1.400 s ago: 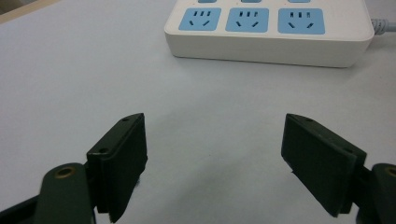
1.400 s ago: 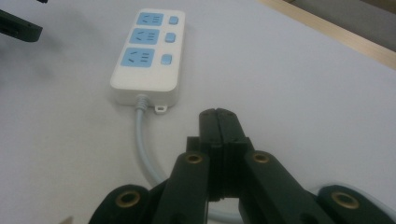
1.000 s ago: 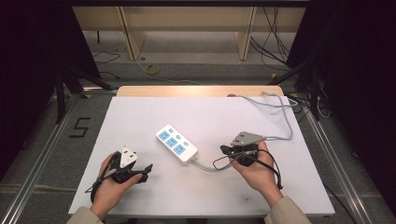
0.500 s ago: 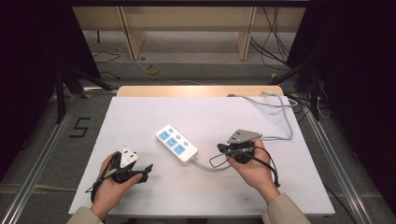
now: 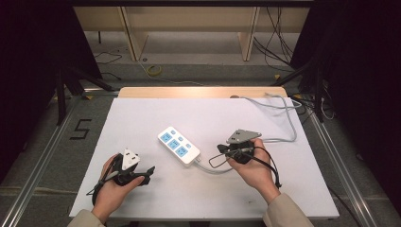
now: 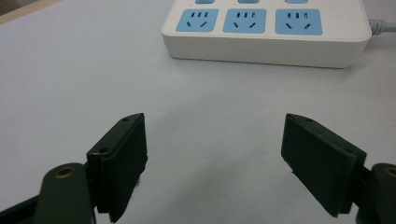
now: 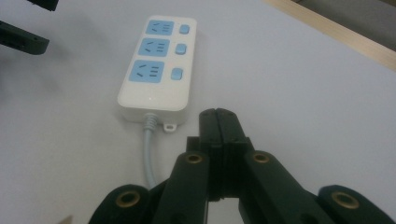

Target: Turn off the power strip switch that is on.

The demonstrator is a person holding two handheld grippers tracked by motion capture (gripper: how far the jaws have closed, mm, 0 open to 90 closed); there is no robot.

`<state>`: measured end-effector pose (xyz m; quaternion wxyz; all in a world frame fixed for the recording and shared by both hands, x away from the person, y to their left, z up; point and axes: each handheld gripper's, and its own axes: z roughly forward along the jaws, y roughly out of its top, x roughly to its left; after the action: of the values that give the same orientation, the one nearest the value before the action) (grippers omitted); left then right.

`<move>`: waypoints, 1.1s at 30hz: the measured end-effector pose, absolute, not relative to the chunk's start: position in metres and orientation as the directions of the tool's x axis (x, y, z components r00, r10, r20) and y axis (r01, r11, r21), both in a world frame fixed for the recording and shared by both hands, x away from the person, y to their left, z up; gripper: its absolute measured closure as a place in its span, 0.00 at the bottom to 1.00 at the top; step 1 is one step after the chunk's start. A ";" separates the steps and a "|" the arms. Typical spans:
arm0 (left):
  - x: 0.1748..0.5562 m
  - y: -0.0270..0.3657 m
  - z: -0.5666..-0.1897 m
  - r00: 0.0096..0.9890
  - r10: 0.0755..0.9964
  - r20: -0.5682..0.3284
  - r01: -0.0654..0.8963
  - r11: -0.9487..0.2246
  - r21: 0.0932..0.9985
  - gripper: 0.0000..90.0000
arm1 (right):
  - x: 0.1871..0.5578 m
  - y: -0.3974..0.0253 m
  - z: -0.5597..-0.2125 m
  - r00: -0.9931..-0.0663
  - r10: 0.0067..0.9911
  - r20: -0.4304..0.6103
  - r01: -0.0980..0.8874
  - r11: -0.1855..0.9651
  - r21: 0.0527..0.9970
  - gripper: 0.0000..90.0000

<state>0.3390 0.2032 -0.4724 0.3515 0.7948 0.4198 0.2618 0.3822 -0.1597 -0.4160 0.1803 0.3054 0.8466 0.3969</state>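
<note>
White table (image 5: 142,118): power strip (image 5: 178,145) between spread left gripper (image 5: 147,171) and pressed-together right gripper (image 5: 221,150).

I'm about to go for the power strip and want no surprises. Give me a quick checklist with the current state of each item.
1. Left gripper open and empty: ok, jaws wide apart over bare table.
2. Right gripper open: not ok, jaws pressed together, nothing between them.
3. Power strip lying flat, sockets up: ok.
4. Sockets free of plugs: ok, all three blue sockets are empty.
5. Cord clear of the right gripper: cannot tell, it runs from the strip's end toward and under that gripper.
6. Table around the strip free of clutter: ok.
</note>
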 end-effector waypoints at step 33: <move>0.339 0.203 -0.472 0.512 0.850 0.121 0.480 -0.400 0.781 0.25 | 0.390 -0.144 -0.413 -0.767 0.638 -0.069 0.365 0.522 0.771 1.00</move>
<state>0.3390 0.2026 -0.4723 0.3531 0.7946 0.4187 0.2620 0.3895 -0.1439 -0.4135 0.1746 0.2931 0.8548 0.3911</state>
